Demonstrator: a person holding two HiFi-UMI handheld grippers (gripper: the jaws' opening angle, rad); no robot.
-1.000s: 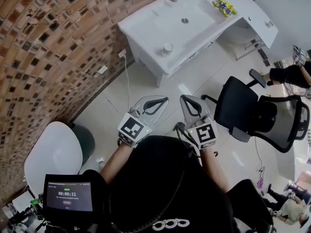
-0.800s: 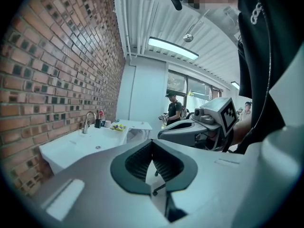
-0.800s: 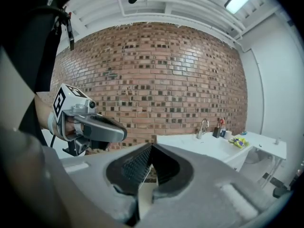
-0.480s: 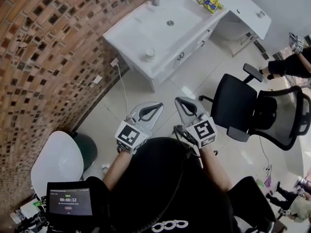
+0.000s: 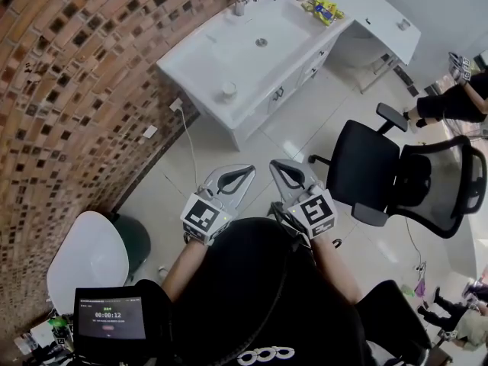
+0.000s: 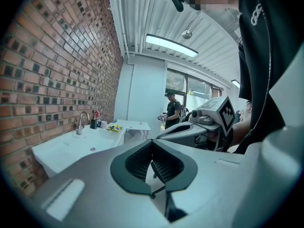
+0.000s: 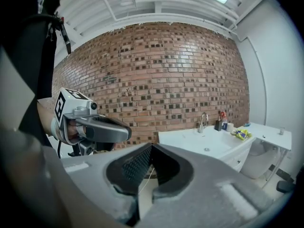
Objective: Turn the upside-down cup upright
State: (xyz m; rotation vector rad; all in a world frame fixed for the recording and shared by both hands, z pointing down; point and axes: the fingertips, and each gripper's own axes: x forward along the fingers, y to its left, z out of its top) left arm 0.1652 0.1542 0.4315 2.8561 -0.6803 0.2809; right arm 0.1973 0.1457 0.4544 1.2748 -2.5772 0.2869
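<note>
The brick wall (image 5: 69, 90) and the white sink surface (image 5: 213, 48) have slid left in the head view since a second ago, so the person appears to be turning and drifting towards the sink. The black office chair (image 5: 374, 166) stands to the right. The left hand-held gripper (image 5: 245, 171) and the right hand-held gripper (image 5: 276, 165) ride side by side above the floor, each with its jaws together on nothing. The small white cup (image 5: 228, 91) sits on the surface's near corner, well apart from both, so the approach is unfinished.
</note>
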